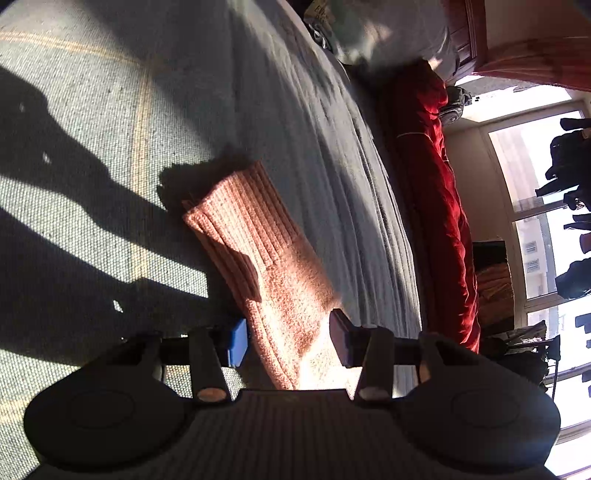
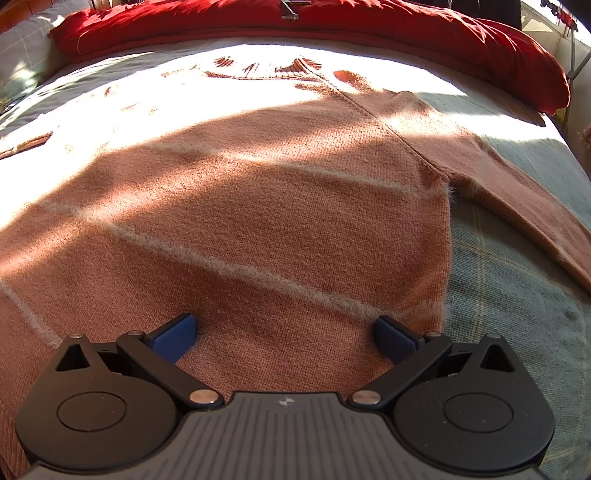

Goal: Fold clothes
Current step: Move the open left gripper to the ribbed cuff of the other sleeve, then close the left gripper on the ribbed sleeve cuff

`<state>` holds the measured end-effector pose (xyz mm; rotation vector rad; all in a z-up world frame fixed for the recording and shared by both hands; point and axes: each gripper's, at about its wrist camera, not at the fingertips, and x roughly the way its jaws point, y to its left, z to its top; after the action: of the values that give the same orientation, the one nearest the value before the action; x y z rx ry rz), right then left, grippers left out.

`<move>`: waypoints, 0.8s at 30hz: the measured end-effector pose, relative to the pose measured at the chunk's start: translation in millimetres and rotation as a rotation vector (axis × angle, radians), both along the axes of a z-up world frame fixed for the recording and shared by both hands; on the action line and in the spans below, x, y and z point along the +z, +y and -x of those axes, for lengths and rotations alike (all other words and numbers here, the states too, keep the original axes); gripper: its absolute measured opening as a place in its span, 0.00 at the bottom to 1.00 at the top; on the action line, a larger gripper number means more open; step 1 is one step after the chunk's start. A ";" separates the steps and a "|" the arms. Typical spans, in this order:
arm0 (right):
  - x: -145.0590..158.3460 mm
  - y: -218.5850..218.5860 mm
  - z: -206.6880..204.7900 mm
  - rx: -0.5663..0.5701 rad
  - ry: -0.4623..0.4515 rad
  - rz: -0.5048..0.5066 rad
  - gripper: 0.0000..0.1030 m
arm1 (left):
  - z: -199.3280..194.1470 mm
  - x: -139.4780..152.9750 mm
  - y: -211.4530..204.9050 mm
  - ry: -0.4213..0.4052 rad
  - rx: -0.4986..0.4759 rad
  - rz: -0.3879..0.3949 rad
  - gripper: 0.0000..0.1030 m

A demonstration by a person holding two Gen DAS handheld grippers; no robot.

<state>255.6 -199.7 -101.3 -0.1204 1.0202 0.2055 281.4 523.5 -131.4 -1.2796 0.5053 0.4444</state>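
Blue-padded fingers of the right tool (image 2: 284, 338) stand spread wide apart just above the lower body of the pink sweater (image 2: 236, 206), gripping nothing. That sweater lies flat and spread on the grey-green bed cover (image 2: 517, 295), neckline at 12 o'clock, one sleeve running out toward 4 o'clock, a layout that suits folding. Sunlight washes out its upper part. From the left wrist, the left tool (image 1: 288, 339) also gapes, its pads either side of the ribbed cuff sleeve (image 1: 258, 251) without pinching it, seemingly placed to take hold. A red quilt (image 2: 332, 26) lies bunched along the bed's far edge at 12 o'clock.
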 end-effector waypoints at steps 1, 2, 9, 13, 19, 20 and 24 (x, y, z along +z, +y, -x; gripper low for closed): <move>-0.1 0.2 0.1 -0.001 -0.001 0.000 1.00 | -2.9 -0.3 1.3 -0.002 0.008 -0.001 0.43; -0.2 0.4 0.2 -0.001 -0.001 0.000 1.00 | -5.2 -0.6 2.3 -0.004 0.017 -0.001 0.43; 0.2 0.9 1.2 -0.005 -0.003 0.004 1.00 | -5.6 2.3 -15.1 -0.007 -0.028 -0.063 0.42; -0.1 0.2 0.3 -0.008 -0.002 0.001 1.00 | -12.4 -0.9 -3.8 -0.028 0.009 -0.036 0.42; -0.2 0.8 1.4 -0.011 -0.007 0.003 1.00 | -21.2 -2.5 -0.7 -0.021 0.018 -0.082 0.40; -0.4 0.3 2.0 -0.012 -0.010 0.000 1.00 | -20.5 -2.2 -1.9 -0.022 0.006 -0.096 0.40; -1.1 -1.4 1.3 -0.020 -0.010 -0.011 1.00 | -18.8 -1.8 -1.3 -0.004 -0.012 -0.110 0.33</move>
<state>254.3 -201.0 -102.4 -0.1006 1.0093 0.1921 300.2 522.2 -133.2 -1.1711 0.4791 0.4535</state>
